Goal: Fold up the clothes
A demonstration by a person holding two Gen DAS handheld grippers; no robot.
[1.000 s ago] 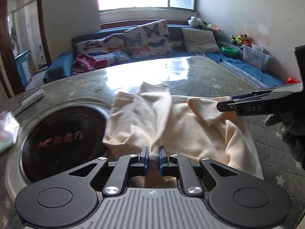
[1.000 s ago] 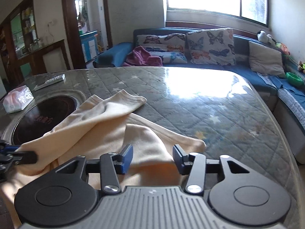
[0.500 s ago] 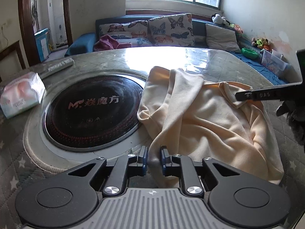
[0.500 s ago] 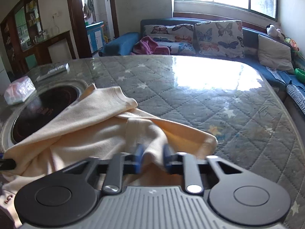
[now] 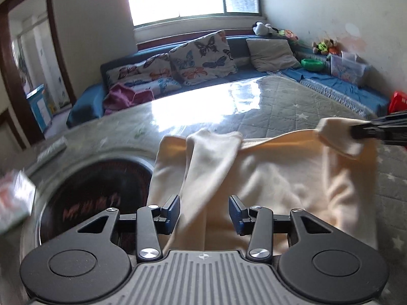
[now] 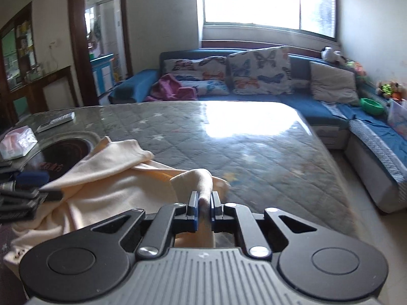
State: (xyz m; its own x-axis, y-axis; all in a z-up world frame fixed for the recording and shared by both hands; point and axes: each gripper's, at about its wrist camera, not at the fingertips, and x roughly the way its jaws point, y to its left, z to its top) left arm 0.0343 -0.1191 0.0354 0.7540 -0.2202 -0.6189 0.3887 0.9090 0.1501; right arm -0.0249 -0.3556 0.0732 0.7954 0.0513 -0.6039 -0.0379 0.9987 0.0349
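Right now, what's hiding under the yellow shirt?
The cream shirt lies on the quilted table cover, with its left edge over the rim of the round black cooktop. Anything else beneath it is covered by cloth.

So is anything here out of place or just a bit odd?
One thing: the cream garment lies bunched, and its left edge hangs over the round black cooktop set into the table, an odd place for clothes. The right hand-held gripper pinches a fold; the left hand-held gripper has just been opening, pads clear of the cloth.
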